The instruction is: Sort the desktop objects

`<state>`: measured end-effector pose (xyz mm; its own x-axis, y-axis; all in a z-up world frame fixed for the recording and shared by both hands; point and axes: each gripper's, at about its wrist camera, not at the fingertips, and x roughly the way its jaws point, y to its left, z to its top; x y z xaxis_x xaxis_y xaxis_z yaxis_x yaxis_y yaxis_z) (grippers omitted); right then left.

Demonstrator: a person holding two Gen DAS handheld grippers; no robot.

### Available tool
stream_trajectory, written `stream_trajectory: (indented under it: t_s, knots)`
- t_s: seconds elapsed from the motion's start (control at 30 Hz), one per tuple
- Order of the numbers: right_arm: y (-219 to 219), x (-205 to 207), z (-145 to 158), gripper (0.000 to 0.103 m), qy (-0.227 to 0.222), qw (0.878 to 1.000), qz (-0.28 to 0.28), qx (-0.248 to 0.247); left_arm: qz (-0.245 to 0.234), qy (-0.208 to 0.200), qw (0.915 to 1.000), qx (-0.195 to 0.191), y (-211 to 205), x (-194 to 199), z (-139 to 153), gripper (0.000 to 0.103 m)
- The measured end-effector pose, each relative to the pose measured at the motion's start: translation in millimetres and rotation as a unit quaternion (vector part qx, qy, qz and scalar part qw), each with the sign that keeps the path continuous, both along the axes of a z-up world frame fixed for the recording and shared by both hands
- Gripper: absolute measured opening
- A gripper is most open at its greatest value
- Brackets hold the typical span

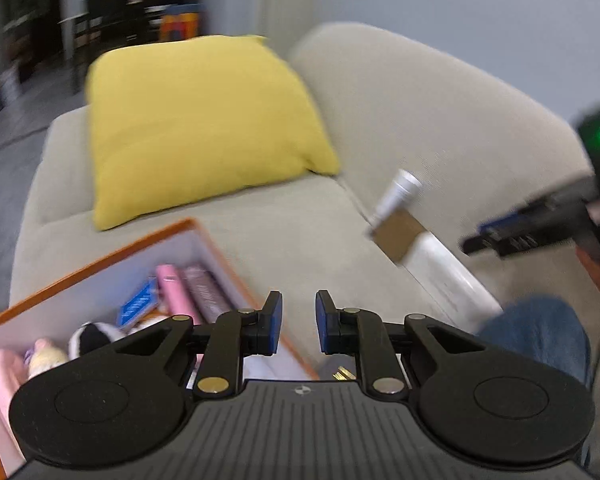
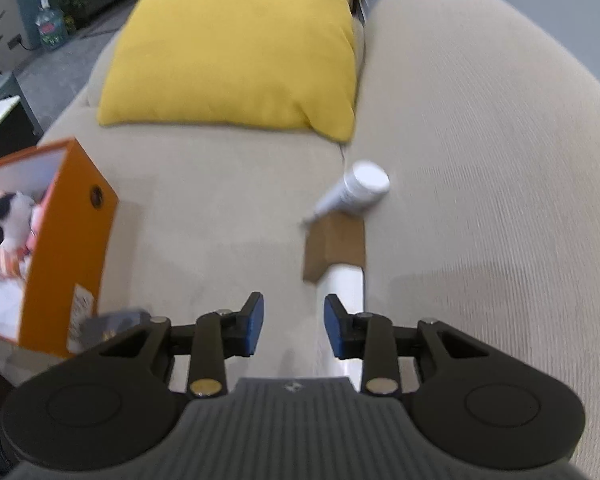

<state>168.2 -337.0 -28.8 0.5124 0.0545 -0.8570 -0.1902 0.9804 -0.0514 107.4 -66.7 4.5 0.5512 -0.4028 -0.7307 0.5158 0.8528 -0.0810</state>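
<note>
An orange box (image 1: 204, 236) with white inner walls sits on the beige sofa seat at my left; it holds a pink tube, a blue card pack, a dark book and soft toys. It also shows in the right wrist view (image 2: 72, 232). A white tube (image 1: 398, 194) leans on a brown cardboard piece (image 1: 398, 236) beside a white box (image 1: 448, 276) against the sofa back; the tube shows in the right wrist view (image 2: 352, 192) too. My left gripper (image 1: 299, 322) is open and empty above the box's right edge. My right gripper (image 2: 294, 326) is open and empty, short of the cardboard (image 2: 336, 244).
A yellow cushion (image 1: 196, 124) lies at the far end of the sofa seat (image 1: 292, 232), also in the right wrist view (image 2: 240, 44). The sofa back (image 2: 480, 160) rises on the right. The right gripper (image 1: 540, 220) and a jeans-clad knee (image 1: 540, 332) show in the left view.
</note>
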Motion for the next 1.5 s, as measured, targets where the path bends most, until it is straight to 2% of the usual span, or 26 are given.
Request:
stream_trajectory:
  t_s: [0.13,0.3,0.4,0.57,0.63,0.73,0.77,0.87,1.0,1.1,1.37,1.5]
  knots:
    - [-6,-8,-17,0.039,0.029,1.000,0.004,0.004,-0.056,0.001,0.9970,0.054,-30,-23,-12,0.020]
    - [-10,-9,-38,0.039,0.060,0.998,0.017,0.009,-0.094,0.011,0.9882,0.121,-55,-38,-37,0.020]
    - [-15,-6,-49,0.043,0.086,0.996,0.020,0.005,-0.122,0.025,0.9783,0.165,-67,-47,-53,0.022]
    - [-24,-1,-56,0.044,0.093,0.995,0.037,0.007,-0.158,0.056,0.9587,0.230,-86,-43,-77,0.026]
    - [-29,2,-59,0.050,0.096,0.994,0.038,0.019,-0.168,0.066,0.9523,0.246,-95,-41,-83,0.030]
    - [-30,8,-63,0.051,0.109,0.993,0.039,0.034,-0.175,0.070,0.9442,0.270,-107,-39,-92,0.042]
    - [-29,9,-63,0.052,0.108,0.993,0.038,0.037,-0.176,0.069,0.9423,0.276,-110,-38,-95,0.050]
    - [-25,9,-62,0.057,0.102,0.993,0.048,0.034,-0.179,0.075,0.9370,0.290,-117,-35,-104,0.048]
    - [-25,10,-62,0.059,0.096,0.994,0.047,0.035,-0.170,0.100,0.9368,0.289,-116,-21,-113,0.049]
    - [-26,11,-63,0.059,0.098,0.993,0.044,0.038,-0.177,0.089,0.9324,0.302,-119,-18,-118,0.056]
    - [-26,12,-64,0.059,0.096,0.994,0.044,0.039,-0.191,0.039,0.9287,0.316,-144,-1,-119,0.044]
    - [-26,12,-63,0.059,0.089,0.994,0.049,0.040,-0.175,0.031,0.9357,0.305,-153,15,-120,0.043]
